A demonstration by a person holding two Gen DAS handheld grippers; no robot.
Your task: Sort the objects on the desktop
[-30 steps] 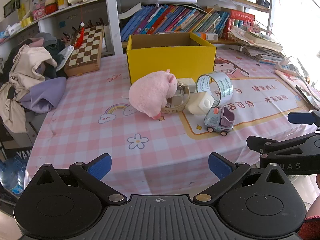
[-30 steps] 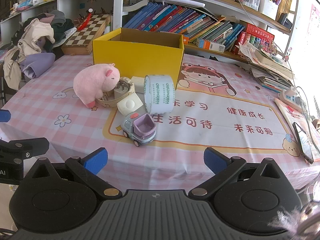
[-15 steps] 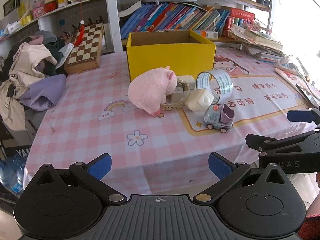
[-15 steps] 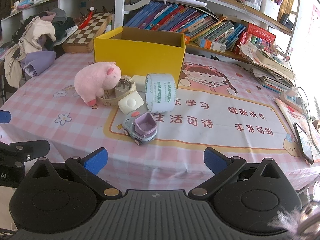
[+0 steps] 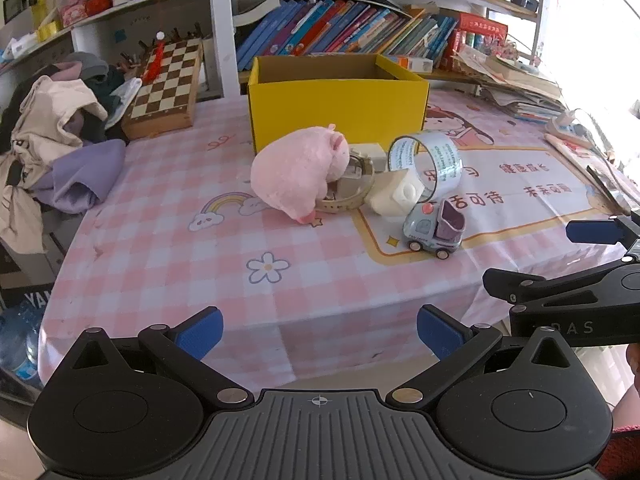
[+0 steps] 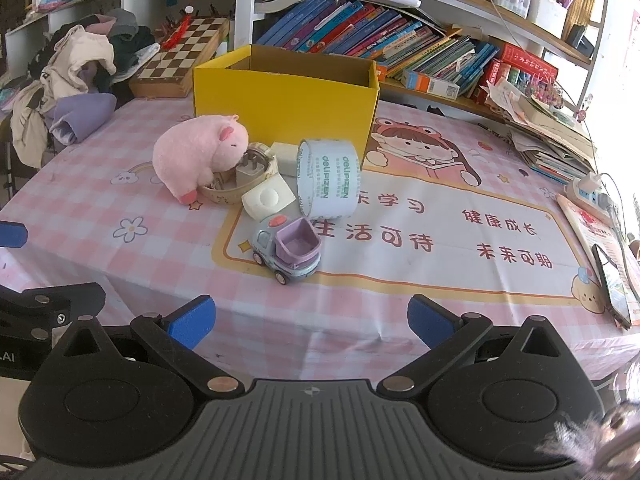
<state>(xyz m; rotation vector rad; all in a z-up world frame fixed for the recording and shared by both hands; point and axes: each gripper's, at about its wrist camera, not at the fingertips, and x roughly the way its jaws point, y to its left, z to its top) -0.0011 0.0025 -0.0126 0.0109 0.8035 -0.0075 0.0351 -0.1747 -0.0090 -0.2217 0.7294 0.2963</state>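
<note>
barely begun: left gripper [image 5: 318,330] and right gripper [image 6: 310,320] both spread wide, holding nothing; plush pig [image 6: 196,158], tape roll [image 6: 328,178], toy truck [image 6: 288,248] clustered before yellow box [image 6: 286,100], unsorted.

Yellow boxes: we count one [image 6: 286,98], open-topped.
Pink plush pigs: we count one [image 6: 192,156].
Tape rolls: we count one [image 6: 328,178], standing on edge.
Toy trucks: we count one [image 6: 289,249].
Small baskets: we count one [image 6: 232,194].
White blocks on the desk: we count two [image 6: 268,201] [image 6: 285,158].
Chessboards: we count one [image 6: 184,54].
</note>
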